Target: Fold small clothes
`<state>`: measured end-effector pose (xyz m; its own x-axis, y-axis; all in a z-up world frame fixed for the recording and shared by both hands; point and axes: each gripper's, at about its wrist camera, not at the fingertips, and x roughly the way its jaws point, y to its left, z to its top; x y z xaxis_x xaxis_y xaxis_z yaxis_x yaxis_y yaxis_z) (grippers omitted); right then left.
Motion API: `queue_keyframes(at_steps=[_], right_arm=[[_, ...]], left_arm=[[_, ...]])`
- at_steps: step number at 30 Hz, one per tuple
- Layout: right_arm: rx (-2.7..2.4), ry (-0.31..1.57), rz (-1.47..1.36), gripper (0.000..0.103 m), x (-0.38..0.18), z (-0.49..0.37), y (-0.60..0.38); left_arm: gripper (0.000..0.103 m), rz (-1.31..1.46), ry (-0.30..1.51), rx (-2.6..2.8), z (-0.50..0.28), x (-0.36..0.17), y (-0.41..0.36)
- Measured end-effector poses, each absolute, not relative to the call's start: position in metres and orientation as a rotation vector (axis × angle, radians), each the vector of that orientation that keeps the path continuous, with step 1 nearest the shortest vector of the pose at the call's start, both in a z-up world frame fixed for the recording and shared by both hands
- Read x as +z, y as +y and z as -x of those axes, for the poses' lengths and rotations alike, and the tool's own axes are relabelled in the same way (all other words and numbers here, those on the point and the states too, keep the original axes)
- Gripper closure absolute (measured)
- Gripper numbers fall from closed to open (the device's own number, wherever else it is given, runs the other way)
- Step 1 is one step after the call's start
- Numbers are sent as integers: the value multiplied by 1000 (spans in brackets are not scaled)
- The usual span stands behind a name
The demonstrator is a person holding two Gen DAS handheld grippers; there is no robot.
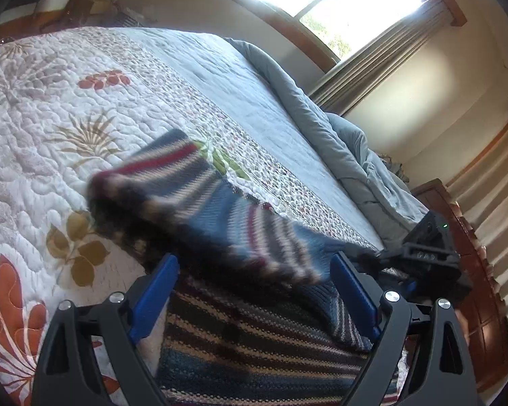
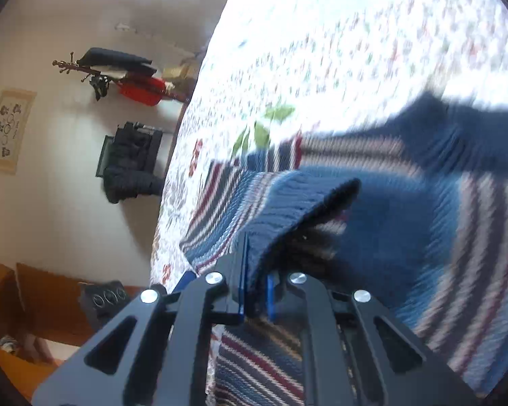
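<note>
A small blue knit sweater point(image 1: 220, 223) with red, white and dark stripes lies partly lifted on the floral quilt point(image 1: 50, 118). My left gripper point(image 1: 254, 291) is open, its blue pads point(image 1: 155, 291) wide apart either side of the sweater, nothing held. My right gripper point(image 2: 255, 284) is shut on a ribbed blue edge of the sweater point(image 2: 288, 203), holding that fold raised over the rest of the garment point(image 2: 440, 237). The right gripper's body also shows in the left wrist view point(image 1: 426, 253), at the sweater's right side. The sweater is blurred in both views.
The quilt point(image 2: 321, 50) covers a bed with a grey-blue duvet point(image 1: 304, 101) bunched at the far side. A window with curtains point(image 1: 372, 61) is behind. A coat rack point(image 2: 118, 74) and dark chair point(image 2: 128, 159) stand by the wall. Wooden furniture point(image 1: 474, 287) is at right.
</note>
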<state>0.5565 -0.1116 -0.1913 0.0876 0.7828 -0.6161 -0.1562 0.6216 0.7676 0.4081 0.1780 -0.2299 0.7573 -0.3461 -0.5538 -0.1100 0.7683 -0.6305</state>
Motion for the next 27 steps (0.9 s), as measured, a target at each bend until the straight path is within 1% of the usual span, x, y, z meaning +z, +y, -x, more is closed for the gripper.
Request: queue_keyframes(at_steps=[2, 6, 14, 17, 22, 26, 27], right_arm=[[735, 1276, -579, 95, -176, -565, -134], [651, 1245, -569, 95, -166, -568, -191], [500, 1267, -589, 95, -188, -548, -293], [483, 1285, -585, 95, -201, -535, -317], [488, 1272, -623, 95, -215, -523, -329], [445, 1300, -617, 89, -233, -521, -331], [424, 1313, -617, 84, -239, -519, -335]], left_arm=[[12, 715, 711, -144, -408, -231, 180], [11, 694, 719, -156, -410, -232, 175], [11, 664, 747, -169, -414, -239, 158], [11, 643, 764, -179, -417, -243, 149], [11, 634, 774, -179, -419, -247, 146], [12, 652, 776, -167, -419, -250, 150], [12, 648, 777, -167, -420, -250, 150]])
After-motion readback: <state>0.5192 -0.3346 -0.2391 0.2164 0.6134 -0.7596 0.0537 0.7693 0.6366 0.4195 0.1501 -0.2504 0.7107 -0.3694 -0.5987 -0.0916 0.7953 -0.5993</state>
